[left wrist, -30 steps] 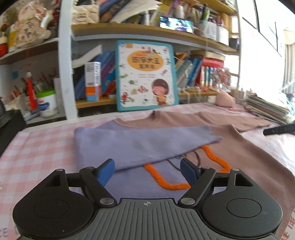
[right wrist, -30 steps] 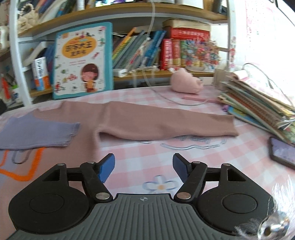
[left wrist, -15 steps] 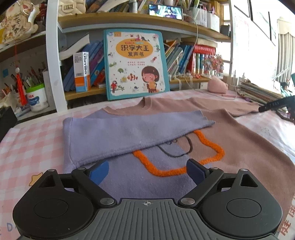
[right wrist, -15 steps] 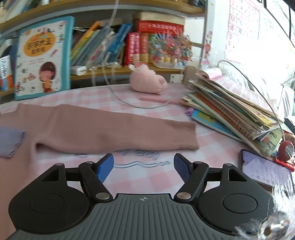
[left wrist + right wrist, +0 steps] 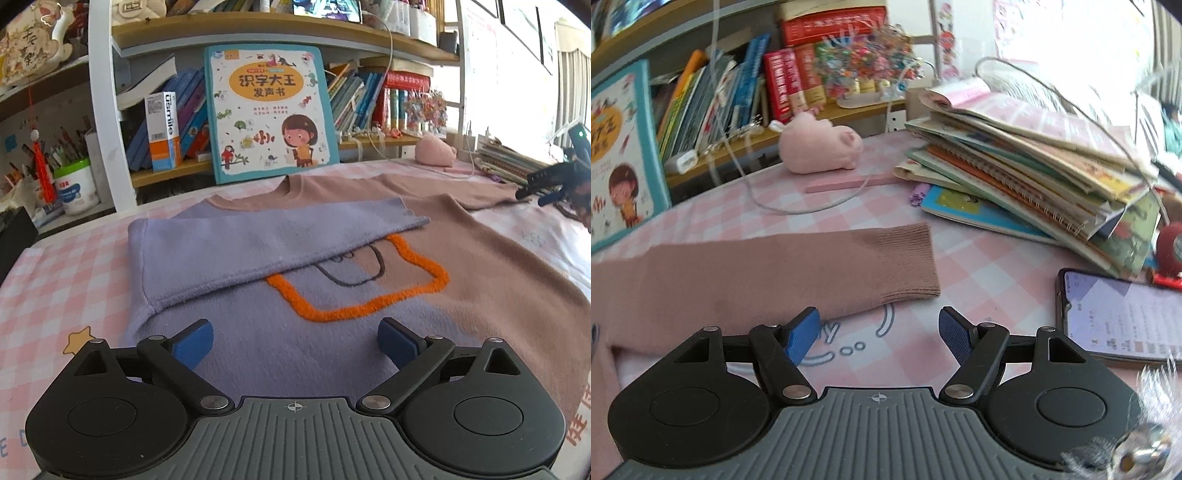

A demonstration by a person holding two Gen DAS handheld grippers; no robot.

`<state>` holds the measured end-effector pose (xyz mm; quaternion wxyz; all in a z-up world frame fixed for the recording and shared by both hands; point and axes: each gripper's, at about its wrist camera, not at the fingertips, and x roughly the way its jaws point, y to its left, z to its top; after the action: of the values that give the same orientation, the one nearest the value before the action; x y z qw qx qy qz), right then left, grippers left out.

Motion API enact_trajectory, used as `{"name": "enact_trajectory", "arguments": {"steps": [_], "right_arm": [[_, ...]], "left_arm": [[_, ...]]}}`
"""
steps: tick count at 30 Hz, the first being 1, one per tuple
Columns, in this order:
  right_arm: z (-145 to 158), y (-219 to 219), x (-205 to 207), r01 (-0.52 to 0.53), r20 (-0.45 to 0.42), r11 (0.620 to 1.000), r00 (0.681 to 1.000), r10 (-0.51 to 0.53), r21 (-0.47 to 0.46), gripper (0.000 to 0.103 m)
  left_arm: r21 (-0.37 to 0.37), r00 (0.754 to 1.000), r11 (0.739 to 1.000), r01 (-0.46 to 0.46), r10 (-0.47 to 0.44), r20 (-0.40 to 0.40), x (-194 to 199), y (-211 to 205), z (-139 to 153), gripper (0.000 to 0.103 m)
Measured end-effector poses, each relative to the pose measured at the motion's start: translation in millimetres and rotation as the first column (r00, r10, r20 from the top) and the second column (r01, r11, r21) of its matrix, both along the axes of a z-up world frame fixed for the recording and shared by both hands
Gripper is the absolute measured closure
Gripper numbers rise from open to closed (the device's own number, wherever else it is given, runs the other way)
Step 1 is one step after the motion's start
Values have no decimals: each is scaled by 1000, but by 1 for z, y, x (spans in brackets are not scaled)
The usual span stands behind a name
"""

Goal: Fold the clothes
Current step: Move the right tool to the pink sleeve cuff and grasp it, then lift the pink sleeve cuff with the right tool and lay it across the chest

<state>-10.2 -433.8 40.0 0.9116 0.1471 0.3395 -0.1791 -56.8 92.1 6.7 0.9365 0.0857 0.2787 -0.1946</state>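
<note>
The left gripper (image 5: pixel 295 341) has just been opening wide, empty, over the sweater (image 5: pixel 332 354). The right gripper (image 5: pixel 877 334), parted and seemingly empty, hovers before the pink sleeve cuff (image 5: pixel 905 262).

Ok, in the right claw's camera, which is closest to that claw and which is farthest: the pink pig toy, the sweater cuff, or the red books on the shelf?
1. The sweater cuff, just ahead of the right claw, lying on the table.
2. The pink pig toy, farther back by the shelf's edge.
3. The red books, standing up on the shelf behind the pig.
</note>
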Motion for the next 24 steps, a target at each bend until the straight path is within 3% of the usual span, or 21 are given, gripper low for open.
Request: {"name": "enact_trajectory", "arguments": {"steps": [4, 10, 15, 18, 20, 24], "right_arm": [[-2, -12, 5, 36, 20, 997, 999, -38, 68, 38], [-1, -25, 12, 74, 41, 987, 996, -81, 142, 65], [-3, -39, 15, 112, 63, 965, 989, -130, 239, 69], [-4, -44, 18, 132, 65, 955, 986, -154, 266, 77], [-5, -46, 20, 139, 58, 951, 985, -161, 277, 92], [1, -43, 21, 119, 55, 955, 989, -139, 270, 97]], "left_arm": [[1, 1000, 1000, -7, 7, -4, -1, 0, -1, 3], [-10, 1000, 1000, 1, -1, -28, 2, 1, -2, 3], [-7, 999, 1000, 8, -8, -43, 4, 0, -4, 2], [-7, 999, 1000, 8, -8, -46, 4, 0, -4, 2], [-8, 999, 1000, 7, -8, -50, 4, 0, -4, 2], [-7, 999, 1000, 6, -7, -54, 5, 0, -4, 2]]}}
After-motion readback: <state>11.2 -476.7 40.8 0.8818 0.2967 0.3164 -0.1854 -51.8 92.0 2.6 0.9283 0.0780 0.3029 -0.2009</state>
